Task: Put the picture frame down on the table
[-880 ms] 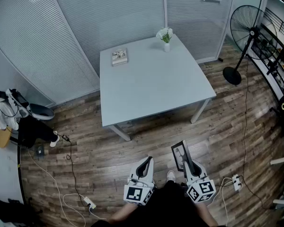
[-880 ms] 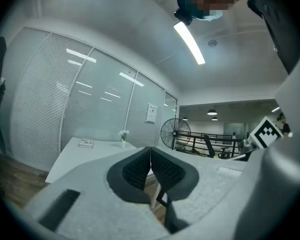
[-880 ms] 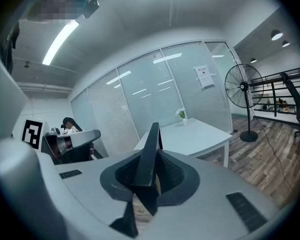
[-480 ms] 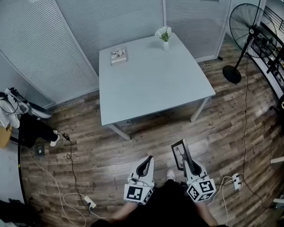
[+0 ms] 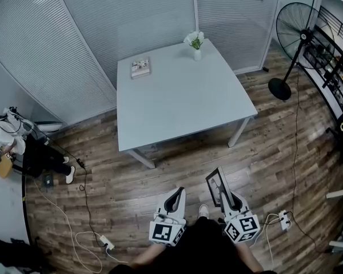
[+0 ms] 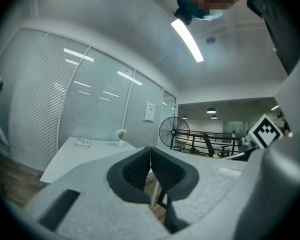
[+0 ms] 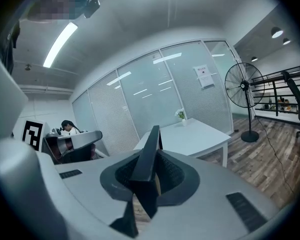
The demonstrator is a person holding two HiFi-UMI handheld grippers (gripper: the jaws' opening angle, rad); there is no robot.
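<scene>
Wood-floored room with blind-covered glass walls: person (image 5: 40, 156) at far left, power strip (image 5: 107, 244) with trailing cable on the floor, white table (image 5: 183, 107) at centre bearing a book (image 5: 140, 67) at its far-left corner and a vase (image 5: 195, 43) of flowers at its far-right corner. Left gripper (image 5: 173, 197), low in front of the table, jaws pressed together with nothing between them; right gripper (image 5: 227, 200), just beside it, jaws clamped on the edge of the frame (image 5: 215, 185), which stands upright over the floor, well apart from the table. Standing fan (image 5: 300, 33) at far right.
</scene>
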